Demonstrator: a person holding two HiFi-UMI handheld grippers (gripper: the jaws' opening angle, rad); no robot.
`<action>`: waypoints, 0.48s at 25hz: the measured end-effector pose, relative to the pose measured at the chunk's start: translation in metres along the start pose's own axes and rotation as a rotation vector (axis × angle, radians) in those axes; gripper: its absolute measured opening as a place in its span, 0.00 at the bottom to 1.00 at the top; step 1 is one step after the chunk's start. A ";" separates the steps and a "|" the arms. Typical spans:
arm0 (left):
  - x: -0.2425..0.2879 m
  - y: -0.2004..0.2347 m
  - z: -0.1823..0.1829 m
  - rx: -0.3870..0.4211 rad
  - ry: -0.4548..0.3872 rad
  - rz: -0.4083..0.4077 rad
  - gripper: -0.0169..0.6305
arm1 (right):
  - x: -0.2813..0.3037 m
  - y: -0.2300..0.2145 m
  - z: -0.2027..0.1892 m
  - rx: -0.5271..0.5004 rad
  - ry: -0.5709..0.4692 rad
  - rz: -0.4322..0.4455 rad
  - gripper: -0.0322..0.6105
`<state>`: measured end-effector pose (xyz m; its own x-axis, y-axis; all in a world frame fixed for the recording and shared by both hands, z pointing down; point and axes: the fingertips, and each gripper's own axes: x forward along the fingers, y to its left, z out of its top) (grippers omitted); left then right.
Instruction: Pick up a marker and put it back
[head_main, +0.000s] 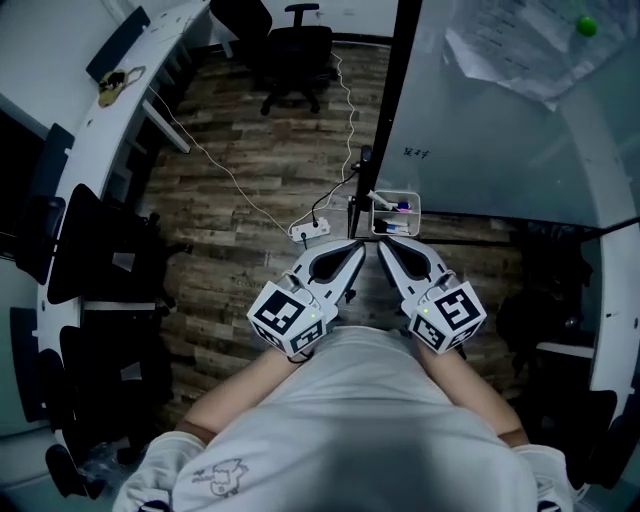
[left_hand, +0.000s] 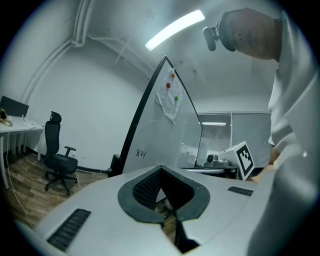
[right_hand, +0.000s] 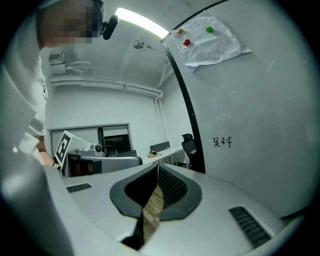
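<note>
Several markers (head_main: 400, 208) lie in a small white basket (head_main: 414, 216) at the foot of the whiteboard (head_main: 480, 140). Both grippers are held side by side close to the person's body, tips pointing at that basket and a short way from it. My left gripper (head_main: 358, 246) is shut with nothing held; in the left gripper view its tips (left_hand: 161, 169) meet, with floor showing through the gap behind them. My right gripper (head_main: 383, 244) is likewise shut and empty, its tips (right_hand: 158, 165) touching. No marker shows in either gripper view.
The whiteboard (right_hand: 250, 125) carries a paper sheet (head_main: 520, 45) with magnets. A power strip (head_main: 310, 230) with a white cable lies on the wood floor just left of the basket. An office chair (head_main: 296, 50) stands farther back, and a white desk (head_main: 120, 90) runs along the left.
</note>
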<state>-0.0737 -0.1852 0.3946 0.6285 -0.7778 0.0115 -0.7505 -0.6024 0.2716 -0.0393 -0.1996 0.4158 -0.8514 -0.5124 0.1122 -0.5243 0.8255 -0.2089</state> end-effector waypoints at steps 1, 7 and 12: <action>0.000 0.005 0.003 0.007 0.005 -0.019 0.03 | 0.004 0.000 0.000 0.002 0.000 -0.019 0.07; -0.012 0.036 0.022 0.024 0.016 -0.129 0.03 | 0.030 0.002 0.007 -0.007 -0.050 -0.158 0.07; -0.023 0.058 0.028 0.020 0.024 -0.173 0.03 | 0.036 0.006 0.006 -0.001 -0.064 -0.257 0.07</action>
<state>-0.1377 -0.2071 0.3831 0.7529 -0.6580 -0.0103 -0.6348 -0.7303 0.2522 -0.0732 -0.2149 0.4127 -0.6874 -0.7193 0.0999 -0.7235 0.6664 -0.1802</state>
